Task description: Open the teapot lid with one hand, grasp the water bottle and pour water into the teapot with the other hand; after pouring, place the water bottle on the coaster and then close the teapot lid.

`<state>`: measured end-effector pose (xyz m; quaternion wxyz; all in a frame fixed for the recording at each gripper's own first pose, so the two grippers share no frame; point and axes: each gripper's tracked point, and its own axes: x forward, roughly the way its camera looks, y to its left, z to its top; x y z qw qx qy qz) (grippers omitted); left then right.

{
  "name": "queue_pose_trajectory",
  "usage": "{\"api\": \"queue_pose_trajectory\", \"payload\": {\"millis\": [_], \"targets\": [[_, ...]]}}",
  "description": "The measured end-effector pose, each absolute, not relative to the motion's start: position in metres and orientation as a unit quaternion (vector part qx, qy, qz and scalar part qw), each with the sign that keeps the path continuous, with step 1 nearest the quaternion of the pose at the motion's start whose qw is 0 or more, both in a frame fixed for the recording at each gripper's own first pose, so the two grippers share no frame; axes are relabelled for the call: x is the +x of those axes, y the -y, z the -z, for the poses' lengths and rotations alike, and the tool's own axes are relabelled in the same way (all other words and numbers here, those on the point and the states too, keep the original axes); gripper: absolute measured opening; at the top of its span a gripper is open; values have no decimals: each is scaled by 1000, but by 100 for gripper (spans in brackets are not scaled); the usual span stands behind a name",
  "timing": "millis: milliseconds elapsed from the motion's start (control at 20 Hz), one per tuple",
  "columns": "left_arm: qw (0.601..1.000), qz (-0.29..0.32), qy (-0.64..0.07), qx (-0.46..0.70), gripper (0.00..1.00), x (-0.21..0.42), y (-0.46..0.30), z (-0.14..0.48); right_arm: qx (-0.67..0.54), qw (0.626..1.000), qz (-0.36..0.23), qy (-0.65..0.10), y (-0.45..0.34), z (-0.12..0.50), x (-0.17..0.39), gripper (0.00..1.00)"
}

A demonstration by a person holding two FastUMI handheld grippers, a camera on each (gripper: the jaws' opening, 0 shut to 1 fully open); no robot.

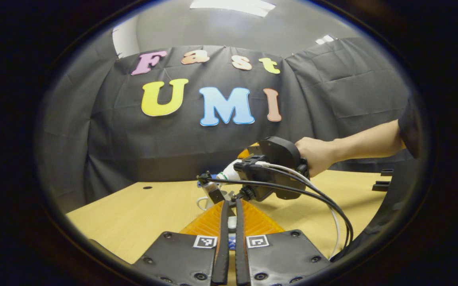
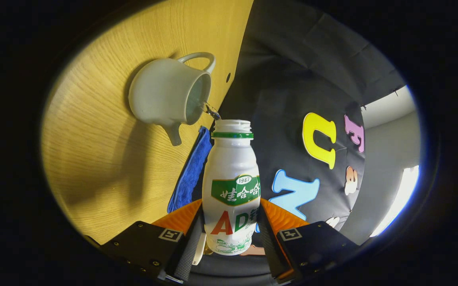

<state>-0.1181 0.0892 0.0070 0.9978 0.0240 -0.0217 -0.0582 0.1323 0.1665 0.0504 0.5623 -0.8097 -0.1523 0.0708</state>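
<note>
Water bottle point(image 2: 232, 186) between right tongs point(image 2: 229, 238), mouth seemingly over teapot point(image 2: 165, 97).

Nothing here you can take as plain readable text, apart from one printed item. Your water bottle point(image 2: 231, 186) carries a printed label point(image 2: 235, 190): a green band with white characters, a small oval badge above it, big red and green letters below. Not reading it off. Signs otherwise: square black-and-white coded tags point(image 1: 205, 241), one on each plate behind your left tongs point(image 1: 231, 204); the same pair of tags point(image 2: 169, 234) sits on the plates behind your right tongs point(image 2: 232, 214). No numbers on the worktop point(image 2: 105, 159).
</note>
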Motion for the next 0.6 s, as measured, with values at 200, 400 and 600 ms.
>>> {"api": "queue_pose_trajectory", "payload": {"millis": [200,400,600], "targets": [[998,58,13,28,13,-117,-89,-1,-816,551,-70,160,-169,-52,133,73],[998,58,9,31,17,-116,-89,0,-825,535,-65,171,-171,-55,132,73],[998,57,9,32,13,-115,-89,1,-830,525,-62,178,-173,-57,132,73]]}}
